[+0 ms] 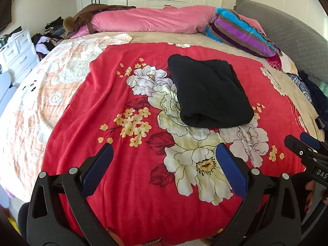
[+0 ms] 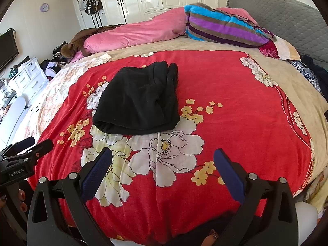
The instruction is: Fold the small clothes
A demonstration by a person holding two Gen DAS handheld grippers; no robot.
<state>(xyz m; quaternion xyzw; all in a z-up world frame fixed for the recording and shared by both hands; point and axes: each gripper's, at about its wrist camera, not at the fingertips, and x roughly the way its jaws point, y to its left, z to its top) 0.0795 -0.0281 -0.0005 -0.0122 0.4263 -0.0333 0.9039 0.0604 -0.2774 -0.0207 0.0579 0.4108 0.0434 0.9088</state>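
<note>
A black garment (image 1: 209, 92) lies folded in a thick bundle on the red flowered blanket (image 1: 114, 94); it also shows in the right wrist view (image 2: 139, 100) on the blanket (image 2: 225, 106). My left gripper (image 1: 164, 149) is open and empty, held over the blanket's near part, short of the garment. My right gripper (image 2: 163, 153) is open and empty, also short of the garment. The right gripper shows at the right edge of the left wrist view (image 1: 303, 143), and the left gripper at the left edge of the right wrist view (image 2: 34, 145).
A pink duvet (image 1: 151, 20) and a striped pillow (image 1: 242, 32) lie at the bed's far side, with a grey headboard (image 1: 291, 34) to the right. White drawers (image 1: 16, 55) and heaped clothes (image 1: 47, 41) stand left of the bed. Dark clothes (image 1: 313, 94) lie at the right edge.
</note>
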